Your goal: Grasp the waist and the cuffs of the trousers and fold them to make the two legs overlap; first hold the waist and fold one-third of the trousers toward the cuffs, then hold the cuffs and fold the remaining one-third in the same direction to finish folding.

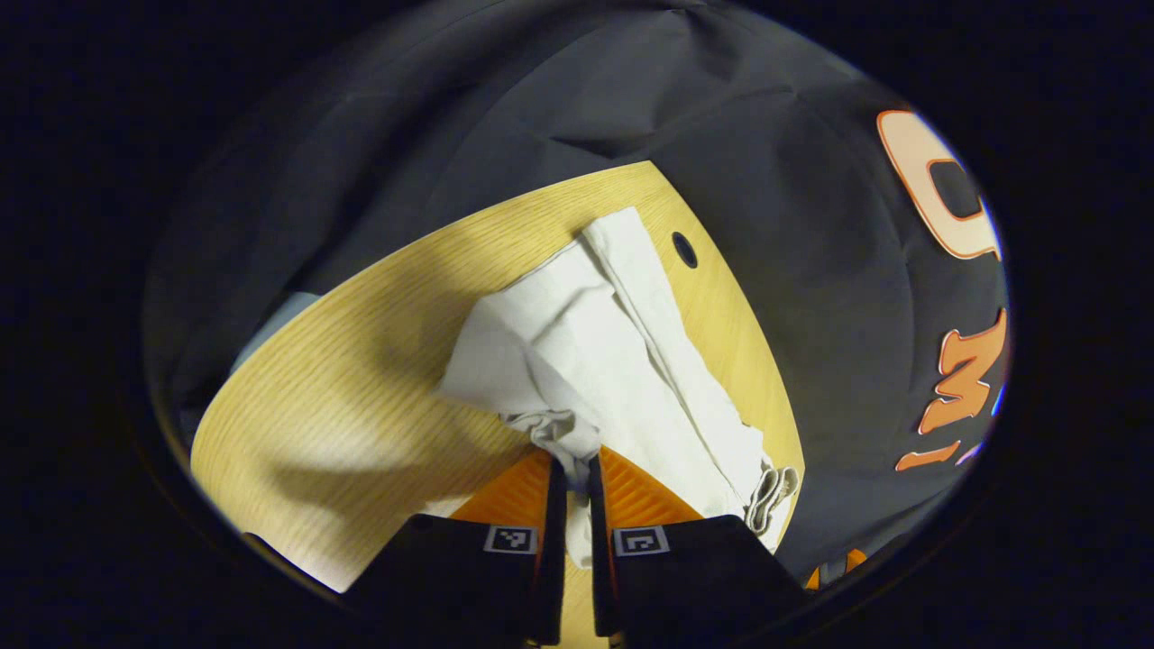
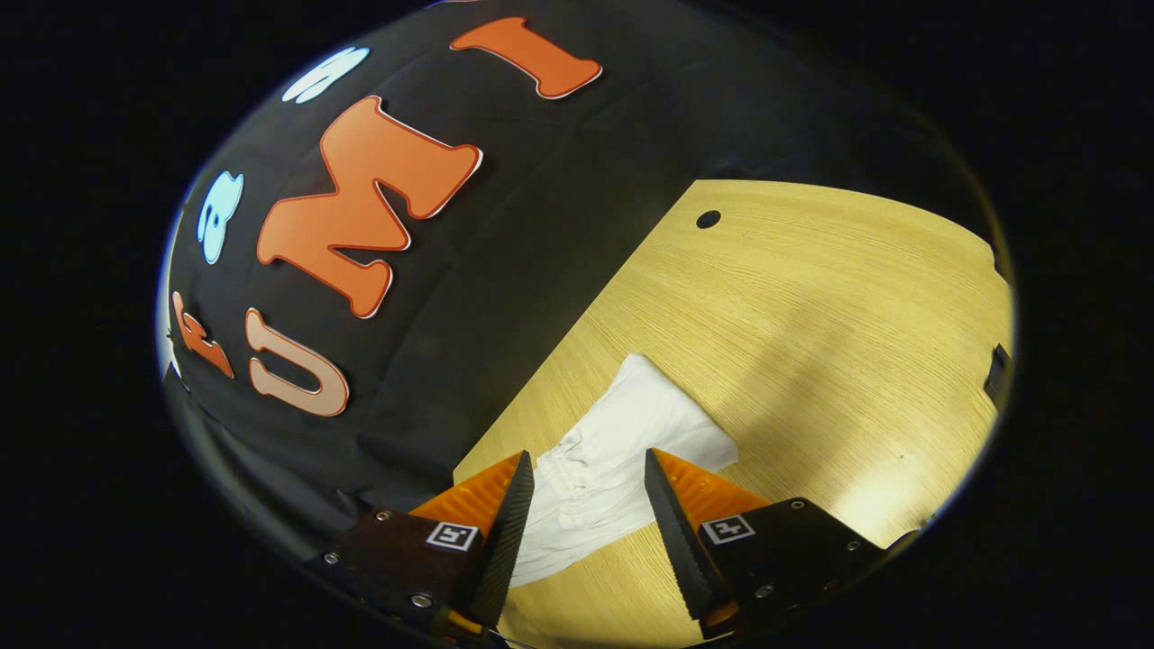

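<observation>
My left gripper (image 1: 577,464) is pinched tight on a bunched bit of the white trousers (image 1: 595,351), which lie crumpled on the wooden table (image 1: 361,397), just short of its round hole (image 1: 684,249). My right gripper (image 2: 586,473) is spread wide, fingers either side of the trousers' gathered end, not touching.

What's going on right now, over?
Left claw shut on white trousers. Right claw open, straddling trousers on wooden table. Nothing in the way.
</observation>
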A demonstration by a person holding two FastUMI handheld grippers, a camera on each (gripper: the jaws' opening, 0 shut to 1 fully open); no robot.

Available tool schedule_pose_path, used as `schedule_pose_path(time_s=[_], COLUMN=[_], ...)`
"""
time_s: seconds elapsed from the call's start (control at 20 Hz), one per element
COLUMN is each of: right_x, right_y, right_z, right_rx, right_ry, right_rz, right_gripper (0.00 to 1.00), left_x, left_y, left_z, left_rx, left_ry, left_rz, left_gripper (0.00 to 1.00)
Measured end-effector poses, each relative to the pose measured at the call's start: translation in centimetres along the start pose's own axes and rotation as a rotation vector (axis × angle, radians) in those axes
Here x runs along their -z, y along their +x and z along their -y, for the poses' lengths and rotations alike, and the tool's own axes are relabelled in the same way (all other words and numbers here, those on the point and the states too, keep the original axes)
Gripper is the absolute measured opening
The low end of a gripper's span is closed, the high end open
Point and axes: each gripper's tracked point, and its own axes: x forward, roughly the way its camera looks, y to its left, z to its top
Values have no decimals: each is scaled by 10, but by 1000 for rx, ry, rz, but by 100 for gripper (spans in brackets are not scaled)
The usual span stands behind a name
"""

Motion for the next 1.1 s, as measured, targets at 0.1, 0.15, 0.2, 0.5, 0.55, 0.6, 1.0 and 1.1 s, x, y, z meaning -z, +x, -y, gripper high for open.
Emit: schedule_pose_path(time_s=[0.1, 0.15, 0.2, 0.5, 0.55, 0.6, 1.0, 1.1], right_x=[-1, -1, -2, -13, -17, -22, -41, -52], right_y=[0, 0, 0, -1, -2, -4, -11, -13], right_z=[2, 3, 6, 27, 31, 33, 53, 60], right_rx=[-6, -9, -2, 30, 36, 41, 51, 62], right_ry=[-6, -14, -24, -101, -117, -131, -190, -196], right_rz=[-9, -11, -12, -19, -13, -5, -27, -15], right_gripper=[77, 77, 81, 98, 98, 98, 98, 98], left_x=[0, -3, -5, -11, -13, -13, -4, 1], left_y=[-4, -8, -10, -50, -54, -59, -89, -91], left_z=[5, 10, 16, 74, 85, 98, 204, 227], left_rx=[-2, 5, 9, 49, 55, 71, 174, 193], left_ry=[-9, -2, 17, 149, 162, 168, 271, 285], left_rz=[33, 52, 71, 160, 176, 184, 251, 261], left_gripper=[12, 12, 12, 12, 12, 12, 12, 14])
